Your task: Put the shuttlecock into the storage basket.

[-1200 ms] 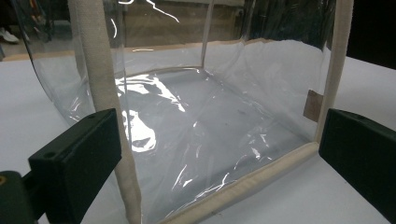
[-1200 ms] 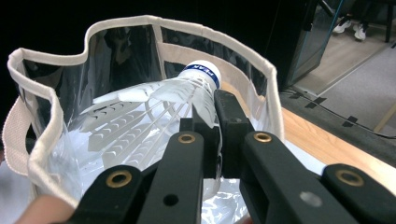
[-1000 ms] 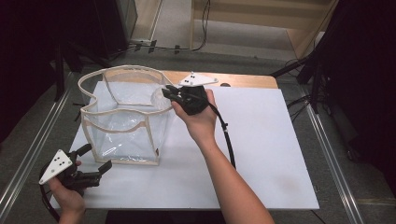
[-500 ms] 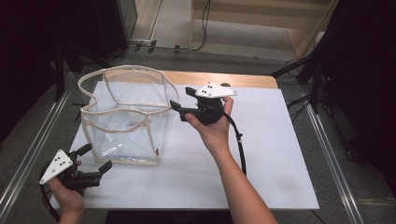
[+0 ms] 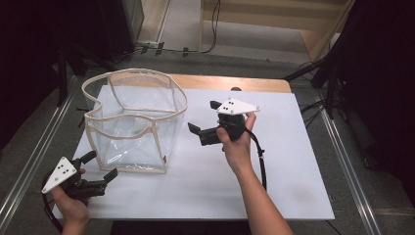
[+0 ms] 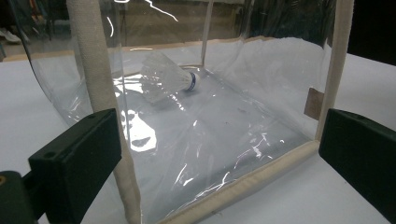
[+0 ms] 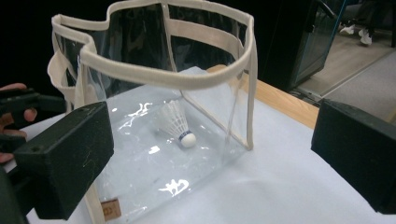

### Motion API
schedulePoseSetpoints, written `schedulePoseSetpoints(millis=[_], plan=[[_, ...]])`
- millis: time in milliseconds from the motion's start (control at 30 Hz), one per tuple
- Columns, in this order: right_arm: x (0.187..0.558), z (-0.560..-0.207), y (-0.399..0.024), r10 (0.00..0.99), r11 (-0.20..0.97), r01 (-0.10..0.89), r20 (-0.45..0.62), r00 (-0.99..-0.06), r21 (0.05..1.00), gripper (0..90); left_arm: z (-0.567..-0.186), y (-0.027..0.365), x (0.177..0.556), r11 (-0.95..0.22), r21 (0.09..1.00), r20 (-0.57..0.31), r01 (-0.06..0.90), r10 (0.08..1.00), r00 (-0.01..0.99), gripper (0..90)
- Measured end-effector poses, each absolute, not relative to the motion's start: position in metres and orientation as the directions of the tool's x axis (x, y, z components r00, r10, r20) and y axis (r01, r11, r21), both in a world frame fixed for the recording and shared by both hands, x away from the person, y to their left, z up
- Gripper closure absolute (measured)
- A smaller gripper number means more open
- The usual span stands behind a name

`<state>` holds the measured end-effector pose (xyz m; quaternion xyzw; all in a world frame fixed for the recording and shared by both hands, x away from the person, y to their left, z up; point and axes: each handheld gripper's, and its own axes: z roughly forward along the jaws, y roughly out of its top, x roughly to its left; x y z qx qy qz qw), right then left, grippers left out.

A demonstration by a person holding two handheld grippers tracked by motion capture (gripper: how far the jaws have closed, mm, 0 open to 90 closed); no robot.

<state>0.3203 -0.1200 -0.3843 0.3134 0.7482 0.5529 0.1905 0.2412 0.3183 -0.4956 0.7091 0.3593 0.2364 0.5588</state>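
shuttlecock (image 7: pixel 180 125) blurred through clear bag (image 5: pixel 132 122) | both hand-held grippers' jaws apart, empty

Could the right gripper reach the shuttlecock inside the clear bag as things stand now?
Probably yes, but only from above. The right gripper is open beside the bag, whose clear wall stands between it and the shuttlecock. The bag's top is open, which leaves that way free.
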Motion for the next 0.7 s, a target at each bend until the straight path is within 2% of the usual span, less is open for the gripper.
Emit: schedulePoseSetpoints(millis=[700], plan=[[0.300,-0.405,-0.158,0.734,0.185,0.283,0.059,-0.676,0.941,0.0,-0.496,0.318,0.241,-0.118,0.962,-0.065,0.245,0.775,0.628,0.0]])
